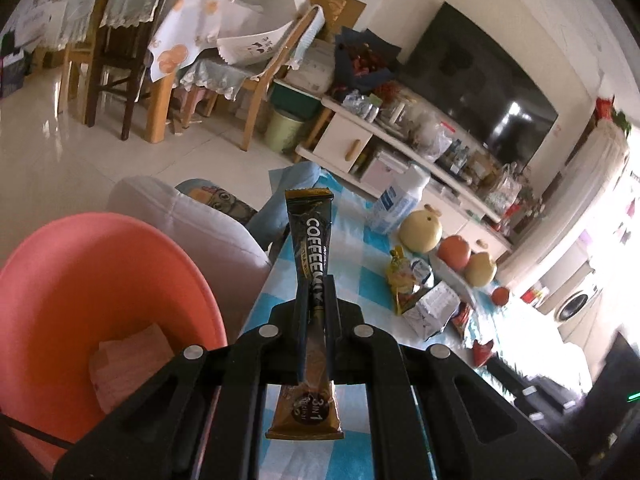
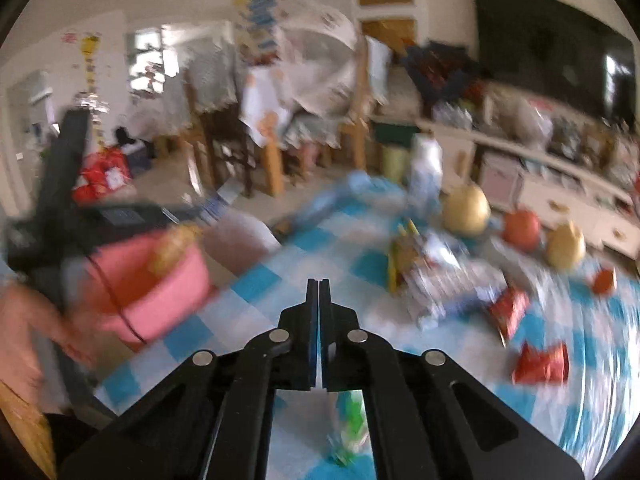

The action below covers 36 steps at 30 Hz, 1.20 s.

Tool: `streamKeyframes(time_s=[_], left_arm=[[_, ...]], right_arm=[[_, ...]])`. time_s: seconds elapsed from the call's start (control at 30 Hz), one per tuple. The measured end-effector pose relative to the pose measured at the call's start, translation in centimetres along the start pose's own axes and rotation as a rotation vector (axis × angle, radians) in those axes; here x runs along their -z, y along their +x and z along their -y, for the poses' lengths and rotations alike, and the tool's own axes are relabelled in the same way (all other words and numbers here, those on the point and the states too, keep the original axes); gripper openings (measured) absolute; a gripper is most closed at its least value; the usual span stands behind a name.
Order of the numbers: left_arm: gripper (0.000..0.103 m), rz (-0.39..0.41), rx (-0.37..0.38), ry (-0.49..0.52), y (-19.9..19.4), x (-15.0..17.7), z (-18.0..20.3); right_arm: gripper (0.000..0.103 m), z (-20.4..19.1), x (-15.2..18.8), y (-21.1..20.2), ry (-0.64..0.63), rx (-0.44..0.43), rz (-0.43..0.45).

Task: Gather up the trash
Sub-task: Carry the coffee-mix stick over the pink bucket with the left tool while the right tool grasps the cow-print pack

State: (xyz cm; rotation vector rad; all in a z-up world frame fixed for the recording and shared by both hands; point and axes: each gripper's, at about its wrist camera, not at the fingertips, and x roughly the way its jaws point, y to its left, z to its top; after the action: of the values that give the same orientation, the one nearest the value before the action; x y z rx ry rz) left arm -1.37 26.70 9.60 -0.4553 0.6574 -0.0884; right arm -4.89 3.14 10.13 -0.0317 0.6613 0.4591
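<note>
Gripping a long, narrow coffee sachet (image 1: pixel 310 248), the left gripper (image 1: pixel 316 280) has its jaws closed tight on the packet's middle. The sachet stands nearly upright between the fingers, its black upper part printed with white letters reading "COFFEE" and a gold crimped seal at the top. Its lower end hangs below the jaws, tan and gold, marked "3 in 1". The packet is lifted clear of the surface (image 1: pixel 360 248), which is covered in a blue-and-white checked cloth.

Just to the left of the held sachet sits a pink plastic basin (image 1: pixel 100 280), with a piece of brown paper or cardboard (image 1: pixel 128 364) lying inside it. The sachet is above the surface's edge, beside the basin's rim, not over its middle.

Farther along the surface lie other scraps: a yellow wrapper (image 1: pixel 400 276), a crumpled white-and-blue carton (image 1: pixel 434 312) and red wrappers (image 2: pixel 540 364). Three pieces of round fruit (image 1: pixel 454 252) sit beyond them, near a white bottle (image 1: pixel 400 200).

The right gripper (image 2: pixel 319 288) has its jaws pressed together with nothing between the tips. A green-and-white wrapper (image 2: pixel 350 420) shows under it, lower down between the gripper's arms; the blur makes it unclear whether it lies on the cloth or is carried.
</note>
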Motion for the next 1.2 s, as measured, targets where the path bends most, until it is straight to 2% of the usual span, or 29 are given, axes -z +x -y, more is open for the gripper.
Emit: streamKeyframes(time_s=[0.03,0.07,0.1,0.13,0.17,0.37,0.5,0.6,0.67,0.8,0.9,1.03,1.07,1.13,1.17,1.2], left_arm=[[0.009,0.006,0.003,-0.008,-0.2,-0.1,-0.3],[0.009,0.009,0.004,-0.014,-0.2,-0.2,-0.5],[0.009,0.010,0.006,-0.018,-0.2,-0.2,-0.5],[0.009,0.011,0.010,-0.022,-0.2,-0.2,-0.6],[0.009,0.010,0.012,-0.022,-0.3,-0.2,-0.7],[0.008,0.014,0.020,-0.024,-0.4,-0.1,-0.7],[0.009,0.011,0.024,-0.018,-0.5,-0.1,-0.6],[0.009,0.005,0.017,-0.007,-0.4,-0.1,-0.5],[0.009,0.003,0.020,-0.008,-0.4,-0.1,-0.4],[0.009,0.001,0.032,-0.005,-0.3,0.0,0.0],[0.009,-0.005,0.038,0.004,-0.1,0.1,0.3],[0.009,-0.006,0.034,0.000,-0.1,0.1,0.2],[0.009,-0.005,0.033,-0.002,-0.1,0.1,0.1],[0.009,-0.005,0.031,-0.003,-0.1,0.1,0.1],[0.009,-0.005,0.032,-0.004,-0.1,0.1,0.0],[0.009,-0.005,0.033,-0.003,-0.2,0.1,0.0]], right_arm=[[0.007,0.7,0.8,0.2,0.027,0.001,-0.016],[0.026,1.3,1.5,0.4,0.053,0.019,-0.032],[0.062,1.8,2.2,0.7,0.079,0.044,-0.049],[0.075,2.4,3.1,0.9,0.119,0.056,-0.067],[0.080,2.8,3.8,1.0,0.156,0.046,-0.077],[0.080,3.3,5.8,2.5,0.224,0.113,-0.131],[0.080,4.4,6.0,2.2,0.357,0.141,-0.106],[0.081,5.1,6.5,0.8,0.481,0.215,-0.066],[0.083,5.2,6.9,0.3,0.519,0.227,-0.064],[0.083,5.0,6.8,1.6,0.528,0.200,-0.091],[0.089,5.4,6.1,2.8,0.522,0.243,-0.088],[0.090,5.6,5.7,4.3,0.510,0.278,-0.100],[0.089,5.5,5.5,4.4,0.500,0.279,-0.101],[0.075,5.4,5.4,4.7,0.467,0.277,-0.115],[0.061,5.3,5.3,4.7,0.449,0.277,-0.124],[0.058,5.3,5.3,4.7,0.428,0.263,-0.130]])
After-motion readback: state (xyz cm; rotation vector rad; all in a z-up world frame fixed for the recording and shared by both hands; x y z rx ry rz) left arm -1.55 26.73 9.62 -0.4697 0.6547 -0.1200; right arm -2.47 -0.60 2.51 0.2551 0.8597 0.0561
